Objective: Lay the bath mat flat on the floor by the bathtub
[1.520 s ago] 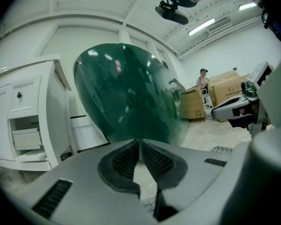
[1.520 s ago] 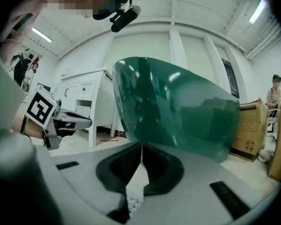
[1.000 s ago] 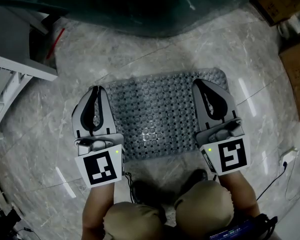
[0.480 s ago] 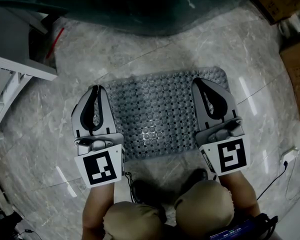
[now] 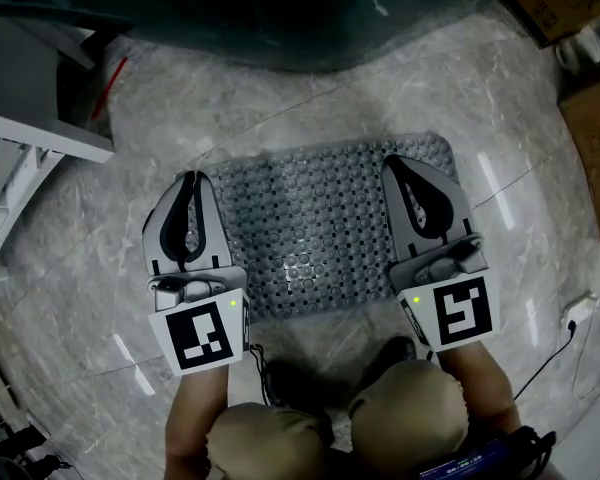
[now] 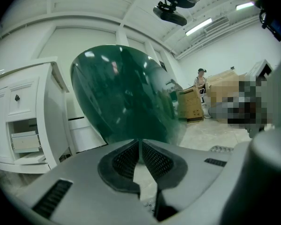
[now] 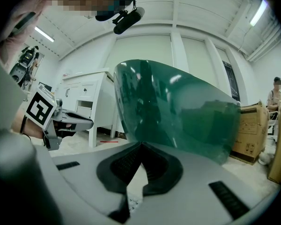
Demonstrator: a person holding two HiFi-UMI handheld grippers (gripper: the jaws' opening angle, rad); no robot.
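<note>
The grey perforated bath mat [image 5: 310, 228] lies spread flat on the marble floor, just in front of the dark green bathtub [image 5: 310, 18]. My left gripper [image 5: 192, 176] hovers over the mat's left edge and my right gripper [image 5: 392, 161] over its right edge. Both point toward the tub. In the left gripper view the jaws [image 6: 140, 141] are shut tip to tip with nothing between them, and the tub [image 6: 122, 93] rises ahead. The right gripper [image 7: 140, 144] is likewise shut and empty, facing the tub [image 7: 178, 107].
A white cabinet [image 5: 30, 118] stands at the left, beside the tub. Cardboard boxes [image 5: 590, 98] sit at the right. A thin red strip [image 5: 115, 73] lies near the cabinet and a cable [image 5: 570, 338] trails at lower right. A person [image 6: 203, 78] stands far off.
The gripper views have shifted very slightly. The mat and both grippers stay where they were.
</note>
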